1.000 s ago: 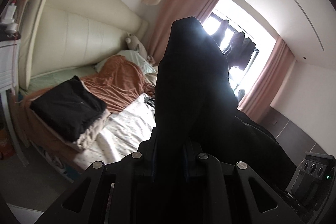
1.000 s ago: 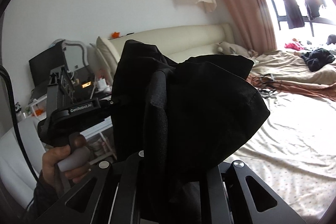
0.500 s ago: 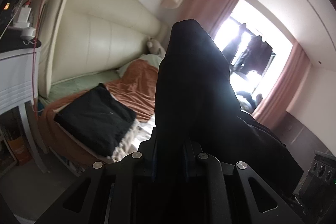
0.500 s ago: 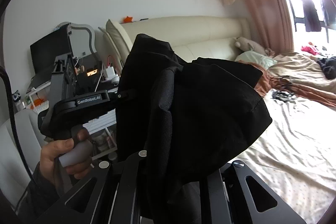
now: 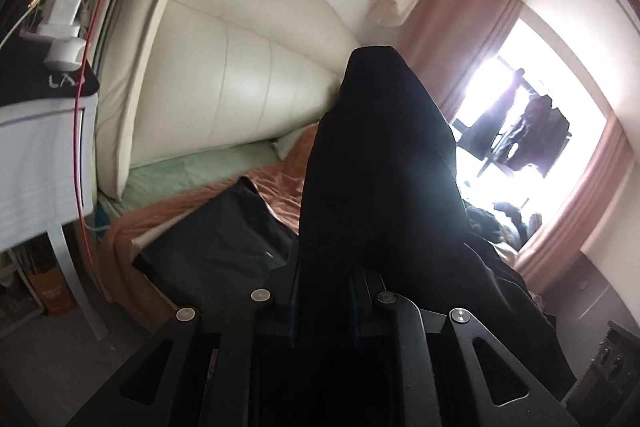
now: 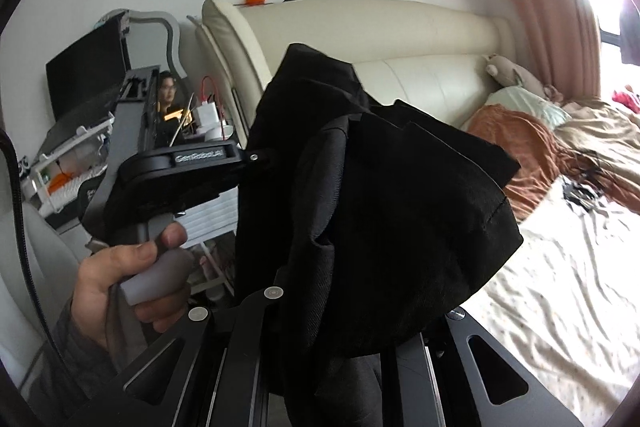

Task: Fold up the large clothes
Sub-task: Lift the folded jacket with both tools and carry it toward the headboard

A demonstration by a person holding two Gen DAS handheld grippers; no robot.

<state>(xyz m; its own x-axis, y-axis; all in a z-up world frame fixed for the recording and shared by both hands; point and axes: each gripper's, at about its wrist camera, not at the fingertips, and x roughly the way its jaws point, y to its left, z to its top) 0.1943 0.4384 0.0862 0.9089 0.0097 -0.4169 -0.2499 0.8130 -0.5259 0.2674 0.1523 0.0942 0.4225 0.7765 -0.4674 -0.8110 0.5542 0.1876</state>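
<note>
A large black garment is held up in the air above the bed's edge, bunched over both grippers. My left gripper is shut on the black garment, whose cloth hides the fingertips. My right gripper is shut on the same garment, which drapes over its fingers. In the right wrist view the left gripper reaches into the cloth from the left, held by a hand. A folded black garment lies on the bed corner below.
A bed with a cream headboard, orange blanket and pale sheet lies ahead. A white side table with chargers and a red cable stands at the left. Pink curtains frame a bright window.
Both grippers have swung left toward the headboard and side table with the black garment still in them. The folded black garment now sits closer below the left gripper.
</note>
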